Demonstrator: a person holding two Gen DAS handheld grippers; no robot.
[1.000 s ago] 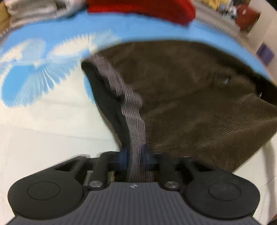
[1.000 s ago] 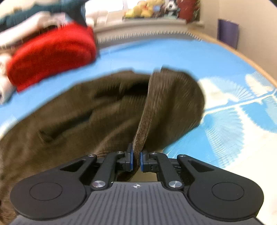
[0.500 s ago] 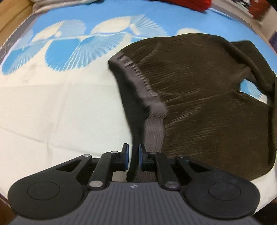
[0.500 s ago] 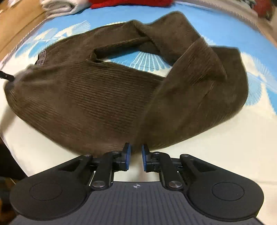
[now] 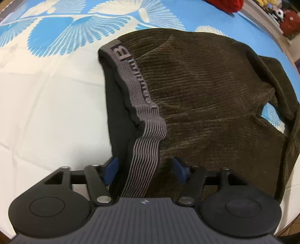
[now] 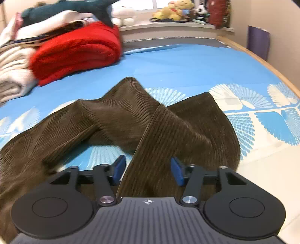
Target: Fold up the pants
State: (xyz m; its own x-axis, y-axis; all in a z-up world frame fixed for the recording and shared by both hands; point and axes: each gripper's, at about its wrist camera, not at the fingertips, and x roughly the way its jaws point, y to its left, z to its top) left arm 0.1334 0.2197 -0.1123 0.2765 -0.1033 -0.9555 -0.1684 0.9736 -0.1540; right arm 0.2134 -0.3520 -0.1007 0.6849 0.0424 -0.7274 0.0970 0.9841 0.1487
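Note:
Dark brown corduroy pants (image 5: pixel 215 97) lie on the bed, folded with the legs doubled over. Their grey striped waistband (image 5: pixel 144 120) runs toward my left gripper (image 5: pixel 145 170), which is open with the band lying loose between its blue pads. In the right wrist view the pant legs (image 6: pixel 112 120) lie crossed and rumpled. My right gripper (image 6: pixel 147 170) is open, with a fold of a leg (image 6: pixel 159 150) lying between its pads.
The bed has a blue and cream fan-patterned cover (image 5: pixel 56 78). A red folded blanket (image 6: pixel 78 50) and a pile of pale laundry (image 6: pixel 13 75) sit at the far left. Stuffed toys (image 6: pixel 176 11) line a ledge behind. The bed's wooden edge (image 6: pixel 262 60) runs along the right.
Both grippers have opened and let go of the pants, which have settled onto the bed. The right gripper has tilted up toward the head of the bed.

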